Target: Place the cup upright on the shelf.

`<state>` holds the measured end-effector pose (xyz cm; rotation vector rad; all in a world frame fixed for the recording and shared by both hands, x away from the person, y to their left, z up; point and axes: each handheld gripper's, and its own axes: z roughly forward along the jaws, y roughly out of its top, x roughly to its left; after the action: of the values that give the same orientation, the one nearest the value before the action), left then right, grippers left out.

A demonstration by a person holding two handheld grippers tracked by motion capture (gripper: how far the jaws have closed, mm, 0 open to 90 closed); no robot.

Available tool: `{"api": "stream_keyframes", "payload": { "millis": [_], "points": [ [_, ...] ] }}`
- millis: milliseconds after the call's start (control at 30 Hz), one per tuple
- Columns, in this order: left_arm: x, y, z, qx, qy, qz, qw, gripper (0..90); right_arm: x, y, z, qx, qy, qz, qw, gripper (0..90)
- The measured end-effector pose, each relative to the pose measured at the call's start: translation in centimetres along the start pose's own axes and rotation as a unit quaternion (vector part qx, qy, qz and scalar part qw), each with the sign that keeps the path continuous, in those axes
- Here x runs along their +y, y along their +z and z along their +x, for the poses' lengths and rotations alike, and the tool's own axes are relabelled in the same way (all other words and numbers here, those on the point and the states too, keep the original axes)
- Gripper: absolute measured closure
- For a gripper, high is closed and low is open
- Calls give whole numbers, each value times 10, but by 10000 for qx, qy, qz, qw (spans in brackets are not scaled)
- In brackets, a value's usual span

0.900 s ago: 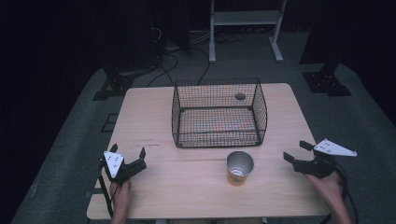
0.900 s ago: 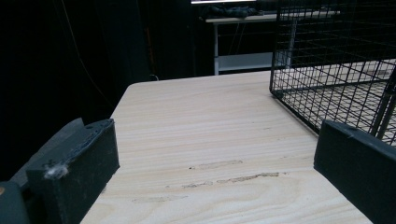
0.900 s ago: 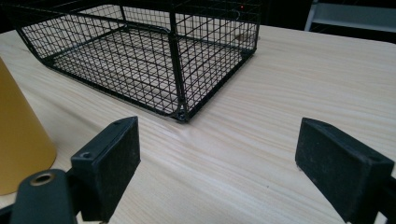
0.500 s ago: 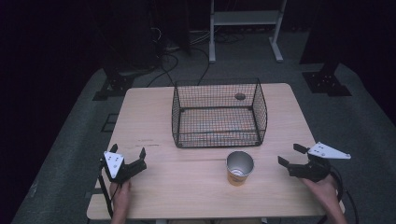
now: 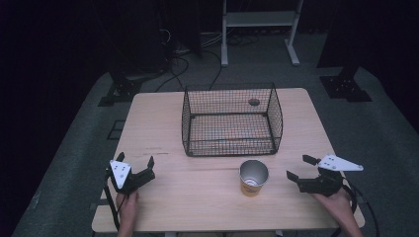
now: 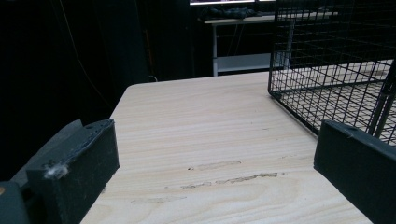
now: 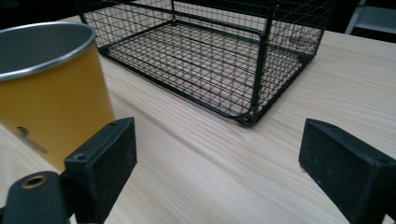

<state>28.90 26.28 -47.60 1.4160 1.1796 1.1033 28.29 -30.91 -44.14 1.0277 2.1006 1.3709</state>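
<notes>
Up close, yellow cup (image 7: 51,88), overhead, wire basket (image 5: 231,120)

Yellow cup (image 7: 51,88) with silver metal rim and grey inside, left of the right gripper's jaws. Black wire basket (image 5: 231,121), fine grid pattern, ahead of both jaws. Pale wood-grain table (image 5: 207,197). Black grippers, white three-cornered plates.
</notes>
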Motion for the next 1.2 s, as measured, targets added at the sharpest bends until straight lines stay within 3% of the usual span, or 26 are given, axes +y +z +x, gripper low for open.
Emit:
{"api": "stream_keyframes", "payload": {
  "millis": [867, 1200],
  "points": [
    [0, 0, 0, -5, 6, -1, 10000, 0, -3, -2, 36, 412, -283, -20, 9987, 90],
    [0, 0, 0, -8, 4, -9, 10000, 0, -3, 0, 58, 611, -486, 26, 9969, 82]
  ]
}}
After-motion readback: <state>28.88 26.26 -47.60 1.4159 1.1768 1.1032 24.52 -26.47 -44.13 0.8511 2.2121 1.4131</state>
